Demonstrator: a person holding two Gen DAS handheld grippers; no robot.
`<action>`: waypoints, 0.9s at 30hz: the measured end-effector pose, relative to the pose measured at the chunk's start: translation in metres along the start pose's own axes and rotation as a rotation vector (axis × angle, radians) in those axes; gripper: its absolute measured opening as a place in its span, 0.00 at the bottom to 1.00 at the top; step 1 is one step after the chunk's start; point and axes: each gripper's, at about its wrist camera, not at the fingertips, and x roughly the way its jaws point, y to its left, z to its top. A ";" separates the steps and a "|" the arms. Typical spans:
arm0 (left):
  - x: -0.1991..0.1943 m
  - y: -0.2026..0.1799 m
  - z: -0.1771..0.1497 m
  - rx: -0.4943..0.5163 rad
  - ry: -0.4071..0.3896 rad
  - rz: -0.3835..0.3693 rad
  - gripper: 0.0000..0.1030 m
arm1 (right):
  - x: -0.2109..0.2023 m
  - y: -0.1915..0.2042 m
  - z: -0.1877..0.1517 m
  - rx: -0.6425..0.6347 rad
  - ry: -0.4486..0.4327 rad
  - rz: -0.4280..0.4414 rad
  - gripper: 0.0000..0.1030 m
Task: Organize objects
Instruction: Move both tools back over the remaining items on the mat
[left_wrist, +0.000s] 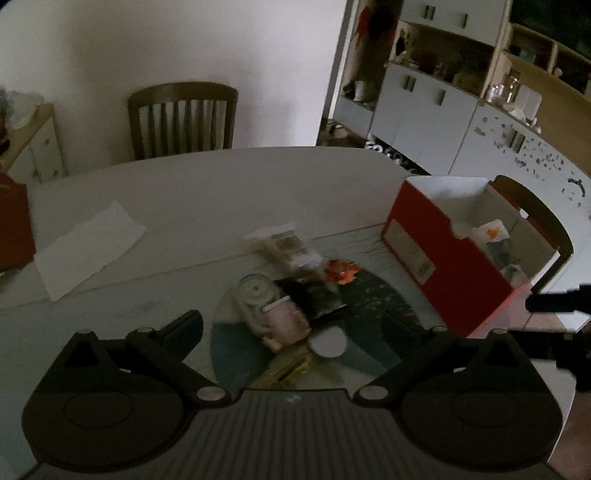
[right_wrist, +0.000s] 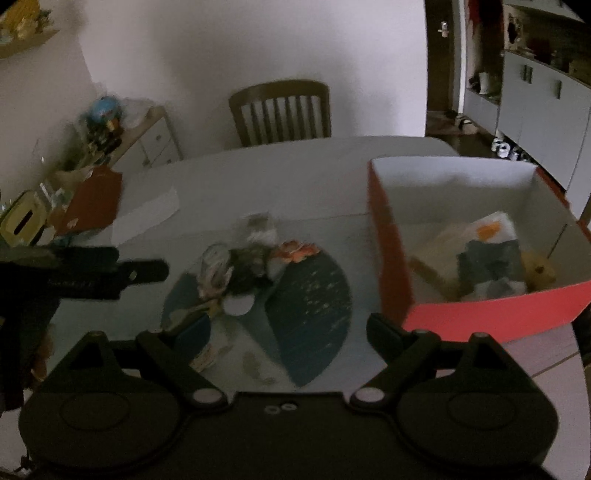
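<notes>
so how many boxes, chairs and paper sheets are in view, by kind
red boxes: 1 (open red box)
wooden chairs: 2 (chair at the far side, chair behind the box)
white paper sheets on the table: 1 (paper sheet)
total: 4

No legible text anywhere; label on red box (left_wrist: 408, 245) too blurred, dim.

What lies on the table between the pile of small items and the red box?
Nothing stands there: only bare round glass turntable separates the pile of small items from the red box. The right wrist view shows it best.
</notes>
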 end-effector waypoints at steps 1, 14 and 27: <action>0.002 0.004 -0.001 -0.003 0.001 0.007 1.00 | 0.003 0.004 -0.002 -0.006 0.010 0.002 0.89; 0.040 0.018 -0.018 0.016 0.068 -0.006 1.00 | 0.043 0.053 -0.026 -0.109 0.105 0.045 0.89; 0.073 0.020 -0.020 0.012 0.065 0.020 1.00 | 0.080 0.091 -0.035 -0.218 0.174 0.092 0.88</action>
